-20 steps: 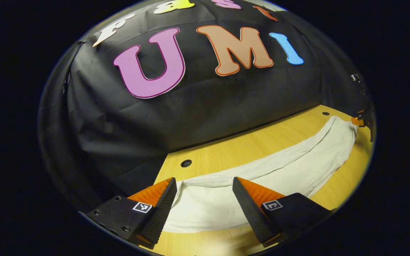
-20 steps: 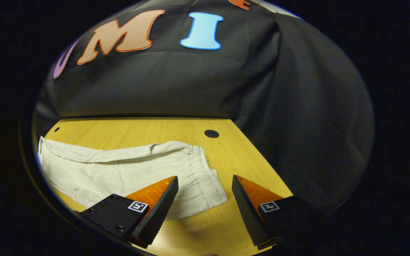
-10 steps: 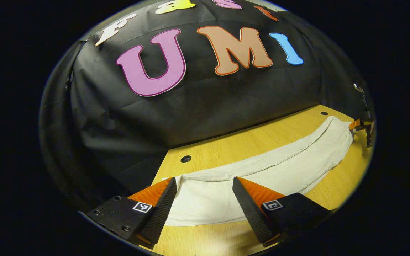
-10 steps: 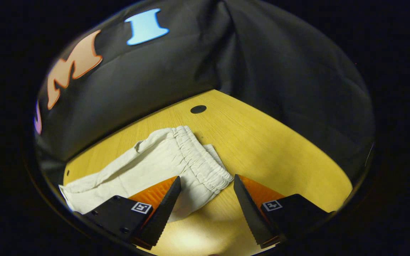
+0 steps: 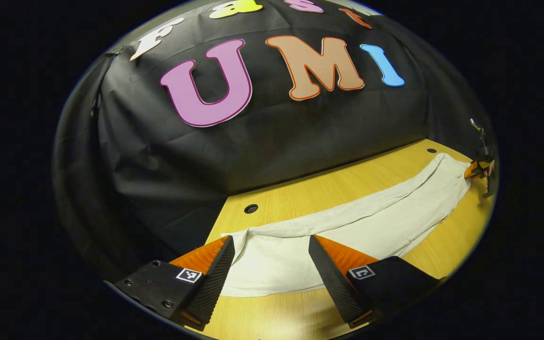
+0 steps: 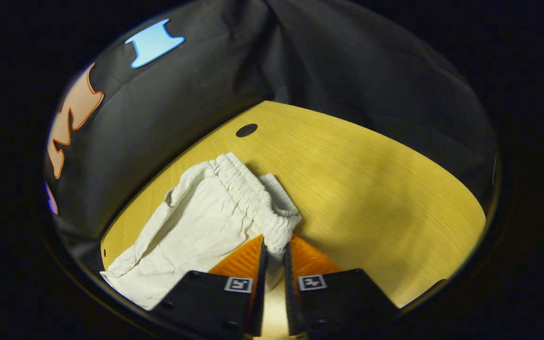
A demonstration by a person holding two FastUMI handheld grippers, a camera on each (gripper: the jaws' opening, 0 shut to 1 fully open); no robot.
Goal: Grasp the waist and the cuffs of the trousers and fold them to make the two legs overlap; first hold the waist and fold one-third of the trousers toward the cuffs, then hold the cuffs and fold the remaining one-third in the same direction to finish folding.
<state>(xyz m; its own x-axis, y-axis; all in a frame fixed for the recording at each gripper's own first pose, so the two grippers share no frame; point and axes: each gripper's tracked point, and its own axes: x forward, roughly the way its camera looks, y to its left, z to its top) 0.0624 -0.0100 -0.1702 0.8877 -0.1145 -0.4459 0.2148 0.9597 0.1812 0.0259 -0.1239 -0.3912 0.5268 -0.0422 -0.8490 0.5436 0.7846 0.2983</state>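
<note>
White crumpled trousers [image 6: 196,222], right gripper [image 6: 273,248] pinching gathered waist [image 6: 253,198], left gripper [image 5: 269,257] spread.

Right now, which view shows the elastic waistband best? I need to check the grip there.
The right gripper view: the gathered waistband lies close ahead, its near corner pinched between the right gripper fingers. The left gripper view shows that waist end small at the far edge, beside the right gripper.

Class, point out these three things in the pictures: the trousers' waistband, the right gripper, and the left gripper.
waistband [image 6: 248,191], right gripper view, gathered elastic edge.
right gripper [image 6: 273,252], right gripper view, between fingertips pinching the waistband corner.
left gripper [image 5: 270,245], left gripper view, between spread fingertips.
</note>
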